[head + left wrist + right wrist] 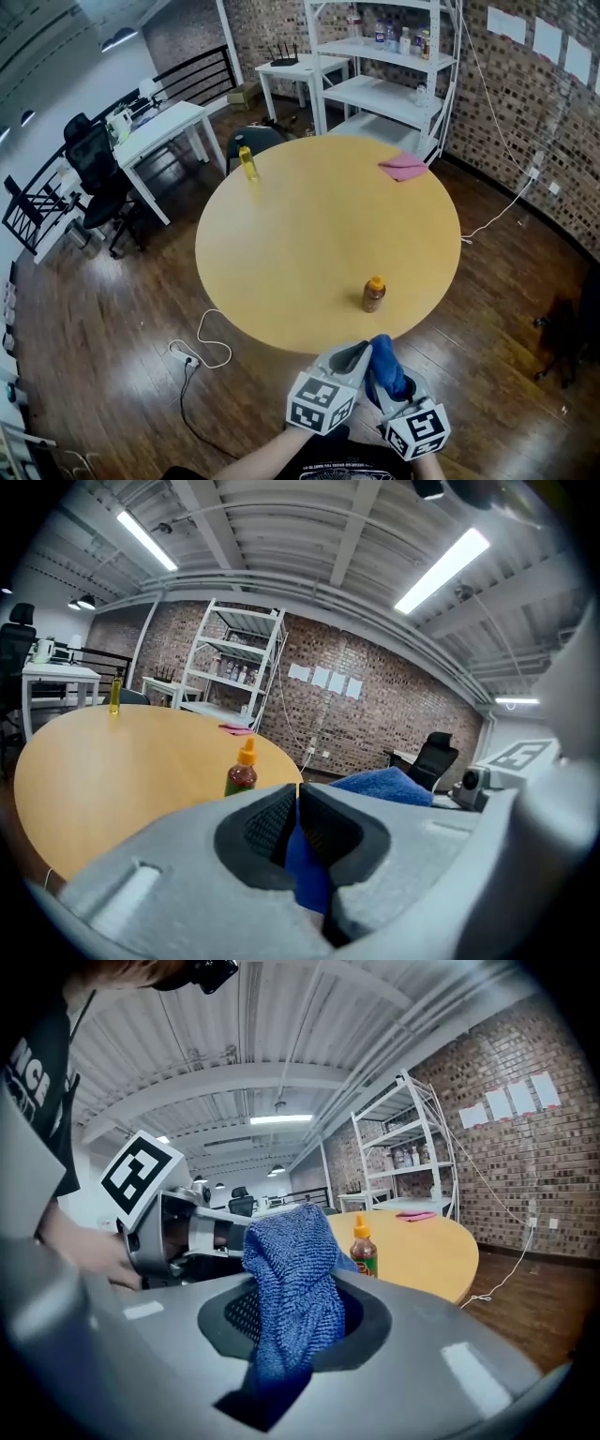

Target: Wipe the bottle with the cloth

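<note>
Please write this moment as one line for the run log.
left gripper: shut on blue cloth | right gripper: shut on blue cloth | orange-capped bottle: upright on table, untouched

Round wooden table (pixel 309 234) with an orange-capped bottle (pixel 374 294), a yellow bottle (pixel 248 163), a pink cloth (pixel 404 167)

The right gripper (pixel 292 1327) has its jaws clamped on a bunched blue cloth (pixel 292 1265), with an orange-capped bottle (pixel 364 1252) standing beyond on the round table (pixel 427 1246).
</note>
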{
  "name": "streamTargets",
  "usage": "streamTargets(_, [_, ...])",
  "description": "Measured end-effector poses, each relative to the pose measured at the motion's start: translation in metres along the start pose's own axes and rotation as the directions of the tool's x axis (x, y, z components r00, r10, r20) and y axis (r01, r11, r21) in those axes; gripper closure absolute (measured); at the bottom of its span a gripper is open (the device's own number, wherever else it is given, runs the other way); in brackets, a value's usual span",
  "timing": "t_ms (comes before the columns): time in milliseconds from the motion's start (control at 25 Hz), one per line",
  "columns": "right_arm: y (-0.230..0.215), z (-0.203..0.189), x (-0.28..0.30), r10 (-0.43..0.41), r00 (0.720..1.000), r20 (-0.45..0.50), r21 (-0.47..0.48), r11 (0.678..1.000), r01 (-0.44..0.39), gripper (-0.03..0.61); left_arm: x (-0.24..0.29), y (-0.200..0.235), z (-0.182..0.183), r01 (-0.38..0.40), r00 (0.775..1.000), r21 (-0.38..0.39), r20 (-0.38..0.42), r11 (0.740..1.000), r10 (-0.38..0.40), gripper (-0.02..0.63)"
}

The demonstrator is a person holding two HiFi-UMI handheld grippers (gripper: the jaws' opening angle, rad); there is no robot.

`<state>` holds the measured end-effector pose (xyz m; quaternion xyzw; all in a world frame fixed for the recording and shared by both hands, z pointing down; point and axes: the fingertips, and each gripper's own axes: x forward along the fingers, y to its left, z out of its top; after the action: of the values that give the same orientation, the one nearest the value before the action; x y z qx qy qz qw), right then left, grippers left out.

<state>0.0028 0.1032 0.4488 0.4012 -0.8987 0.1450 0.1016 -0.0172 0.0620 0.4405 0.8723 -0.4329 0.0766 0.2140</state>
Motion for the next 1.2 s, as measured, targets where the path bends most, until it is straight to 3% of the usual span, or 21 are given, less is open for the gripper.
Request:
streamTargets(280, [-0.010,0.008,0.038,-0.026,1.000,0.009,0.000,1.000,0.026,0.494,0.022,0.038,0.012,0.028,1.000,0.014,0.009,1.000,-0.028,0.611])
streamTargets(520, [-0.017,0.005,0.052,0.016,1.000,-0.017,-0.007,1.000,-0.016,0.494,0.041,0.055,0.028,0.063,0.998,0.061,0.020,0.996,-0.064,0.609])
streamTargets(880, [-0.036,-0.011,0.081,0.144,0.986,-0.086,-0.023,0.989,-0.147,0.494,0.085,0.078,0.045,0.114,0.993,0.154,-0.008,0.981,-0.114,0.565])
streamTargets(1200, [-0.027,-0.028,0.119,0.328,0.933,-0.151,-0.064,0.938,-0.340,0.494,0.101,0.092,0.042,0.167,0.985,0.173,-0.062,0.971,-0.158,0.518])
